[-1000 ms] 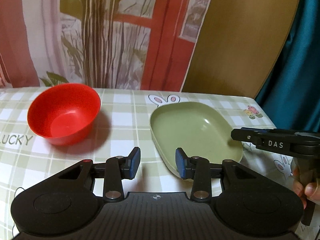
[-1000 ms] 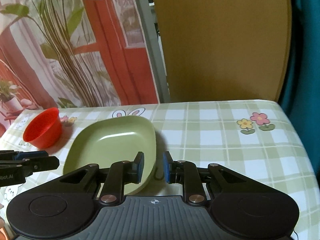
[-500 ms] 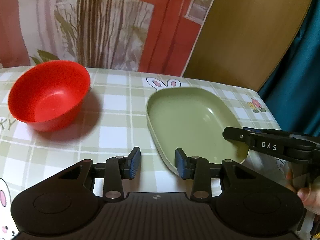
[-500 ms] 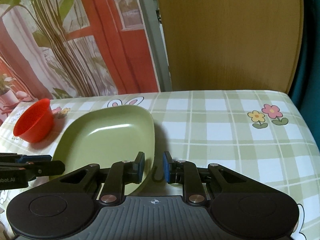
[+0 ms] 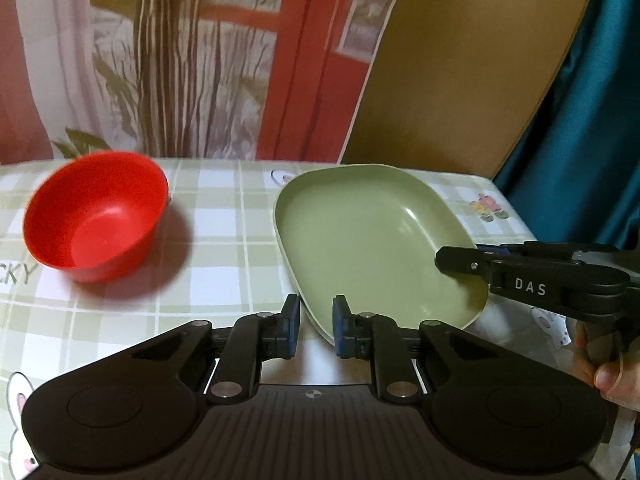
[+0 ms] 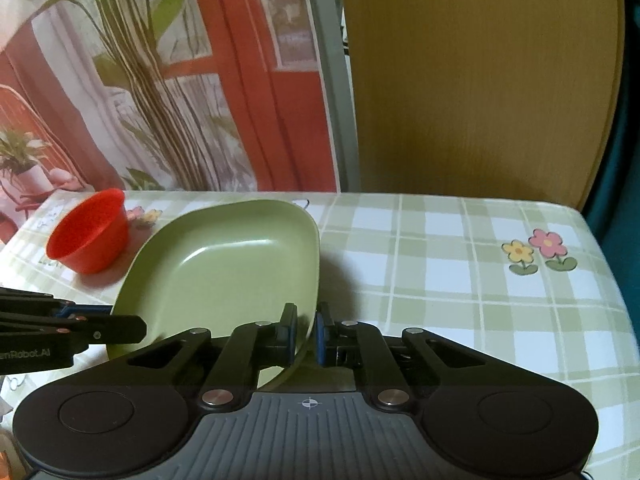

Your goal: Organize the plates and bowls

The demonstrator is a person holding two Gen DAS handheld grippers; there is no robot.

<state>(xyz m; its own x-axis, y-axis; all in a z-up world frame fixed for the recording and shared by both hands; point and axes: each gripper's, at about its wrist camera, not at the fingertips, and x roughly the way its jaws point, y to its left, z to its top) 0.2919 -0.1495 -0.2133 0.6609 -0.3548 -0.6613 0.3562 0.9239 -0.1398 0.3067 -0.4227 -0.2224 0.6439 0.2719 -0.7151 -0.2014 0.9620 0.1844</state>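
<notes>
Since a second ago we see both tools narrowed onto the green plate point(image 5: 372, 240), whose near side now tilts up off the surface point(image 6: 460, 280). The left tool point(image 5: 316, 326) is closing, its pads at the plate's 6 o'clock rim; the right tool point(image 6: 306, 332) clamps the rim at 5 o'clock. A hand point(image 5: 608, 376) is cut off at the frame edge. The red bowl point(image 5: 96, 216), blurred, sits at 9 o'clock on the checked cloth, before a printed curtain point(image 5: 180, 60) and a wooden board point(image 6: 480, 80).
</notes>
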